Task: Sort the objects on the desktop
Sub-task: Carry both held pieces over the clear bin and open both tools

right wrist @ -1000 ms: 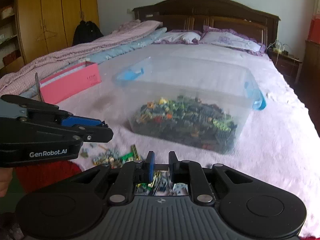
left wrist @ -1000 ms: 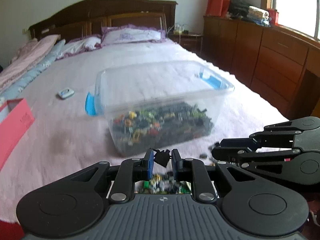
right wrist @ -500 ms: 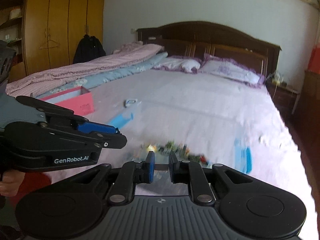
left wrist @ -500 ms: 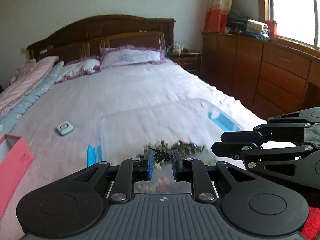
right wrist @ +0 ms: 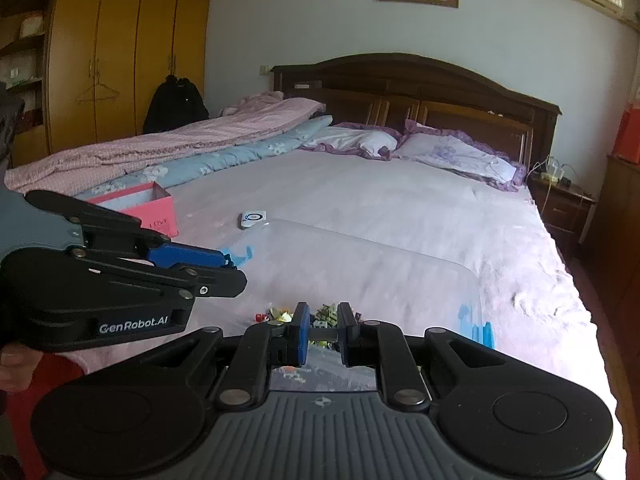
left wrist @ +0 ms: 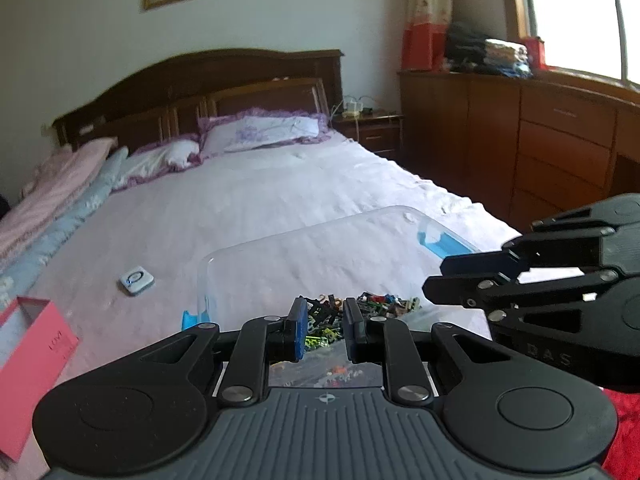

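A clear plastic bin point(left wrist: 320, 236) with blue handles stands on the bed, part filled with small mixed toy pieces point(left wrist: 384, 304). My left gripper point(left wrist: 325, 320) hovers over the bin's near rim, shut on a small black piece point(left wrist: 320, 312). Seen from the right wrist, the left gripper point(right wrist: 236, 270) comes in from the left above the bin point(right wrist: 360, 240). My right gripper point(right wrist: 323, 330) is shut on a thin dark rod point(right wrist: 323, 333) that spans its pads, also over the near rim. It shows side-on as the right gripper point(left wrist: 436, 278) in the left wrist view.
A pink open box point(right wrist: 148, 208) and a small white device point(right wrist: 253, 219) lie left of the bin on the lilac sheet. Folded quilts point(right wrist: 160, 148) run along the left side, pillows point(left wrist: 264, 132) at the headboard. A wooden dresser point(left wrist: 560, 152) flanks the right. A hand point(right wrist: 16, 364) holds the left gripper.
Both grippers rose and tipped up, so the loose pieces on the sheet dropped out of view and the bin sank low in the frames. Both grips stayed the same.
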The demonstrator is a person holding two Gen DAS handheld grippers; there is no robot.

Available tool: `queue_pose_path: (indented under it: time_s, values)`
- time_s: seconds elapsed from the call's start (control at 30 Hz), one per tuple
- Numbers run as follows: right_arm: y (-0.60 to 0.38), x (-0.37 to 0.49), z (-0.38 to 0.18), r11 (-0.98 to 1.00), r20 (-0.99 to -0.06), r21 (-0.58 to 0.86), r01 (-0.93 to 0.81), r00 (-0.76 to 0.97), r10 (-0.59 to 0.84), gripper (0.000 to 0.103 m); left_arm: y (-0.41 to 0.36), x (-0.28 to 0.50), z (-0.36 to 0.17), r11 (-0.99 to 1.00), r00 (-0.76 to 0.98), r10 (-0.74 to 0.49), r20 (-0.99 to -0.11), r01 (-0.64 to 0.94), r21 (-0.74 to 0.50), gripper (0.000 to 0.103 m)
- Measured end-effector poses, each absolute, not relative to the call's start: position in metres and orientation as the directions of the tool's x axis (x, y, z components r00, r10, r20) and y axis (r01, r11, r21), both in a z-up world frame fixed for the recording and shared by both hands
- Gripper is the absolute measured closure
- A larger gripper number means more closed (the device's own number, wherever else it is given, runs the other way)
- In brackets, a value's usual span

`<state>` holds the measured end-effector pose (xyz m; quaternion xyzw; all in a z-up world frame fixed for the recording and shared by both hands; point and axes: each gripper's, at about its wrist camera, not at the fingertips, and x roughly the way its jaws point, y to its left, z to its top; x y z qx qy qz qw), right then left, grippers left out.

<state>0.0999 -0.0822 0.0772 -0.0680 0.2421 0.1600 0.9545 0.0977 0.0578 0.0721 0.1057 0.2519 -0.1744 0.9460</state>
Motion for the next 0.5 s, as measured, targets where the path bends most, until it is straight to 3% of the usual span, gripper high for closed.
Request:
queue_pose_path:
  time_s: [0.5]
  values:
    - [-0.064, 0.105, 0.065, 0.926, -0.469, -0.154, -0.344, 0.851, 0.238, 0.087, 0.058, 0.123, 0.064, 0.917, 0.795, -0.267, -0.544, 0.383, 0.109, 0.082]
